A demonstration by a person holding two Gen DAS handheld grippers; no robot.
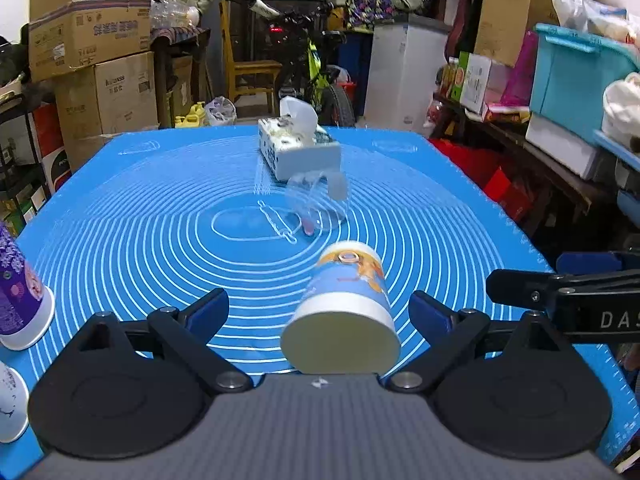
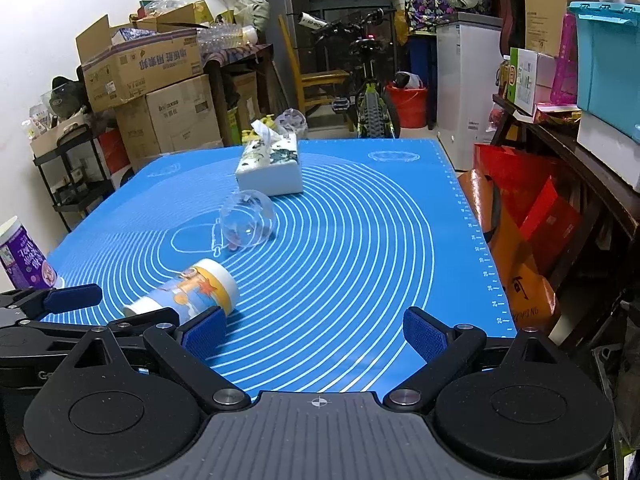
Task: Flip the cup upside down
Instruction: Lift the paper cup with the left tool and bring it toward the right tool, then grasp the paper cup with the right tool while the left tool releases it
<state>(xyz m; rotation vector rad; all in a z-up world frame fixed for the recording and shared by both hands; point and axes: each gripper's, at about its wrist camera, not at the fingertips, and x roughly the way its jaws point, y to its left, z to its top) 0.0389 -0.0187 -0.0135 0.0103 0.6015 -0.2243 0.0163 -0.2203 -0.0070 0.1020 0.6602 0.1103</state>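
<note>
A blue paper cup with orange cartoon print [image 1: 346, 304] lies on its side on the blue mat [image 1: 140, 208], its white end towards the left wrist camera. My left gripper [image 1: 320, 314] is open, its fingers on either side of the cup and apart from it. In the right wrist view the same cup [image 2: 188, 294] lies at the left, beside the left gripper's blue-padded finger [image 2: 74, 296]. My right gripper [image 2: 316, 330] is open and empty over the mat's near edge, to the right of the cup.
A clear plastic cup [image 1: 316, 204] lies on its side mid-mat. A tissue box [image 1: 296, 152] sits behind it. A purple cup [image 1: 20, 300] stands upside down at the left edge, another white cup [image 1: 10, 404] below it. Cluttered shelves and red bags [image 2: 532, 216] flank the right.
</note>
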